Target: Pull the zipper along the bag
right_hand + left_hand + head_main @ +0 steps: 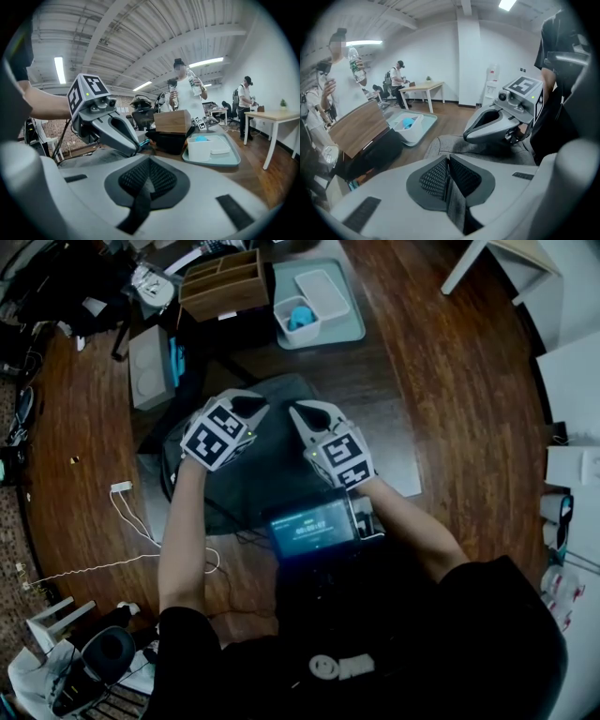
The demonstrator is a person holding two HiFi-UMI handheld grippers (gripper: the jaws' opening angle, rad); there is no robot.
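Observation:
A dark grey bag [246, 479] lies on the wooden table just in front of me. Both grippers hang over its far end, tips close together. My left gripper [251, 408] is shut, and in the left gripper view a strip of grey bag fabric [455, 202] is pinched between its pads [435, 178]. My right gripper [301, 412] is also shut; in the right gripper view a dark strip [138, 202] runs out from between its pads [161, 177]. Whether either strip is the zipper pull I cannot tell. Each gripper shows in the other's view, close beside it.
A teal tray [349, 322] with white containers [298, 317] and a wooden box [223, 282] stand beyond the bag. A grey box [150, 367] sits at far left, white cables [131, 512] at near left, and a lit screen [314, 526] at the near edge. People stand in the room behind.

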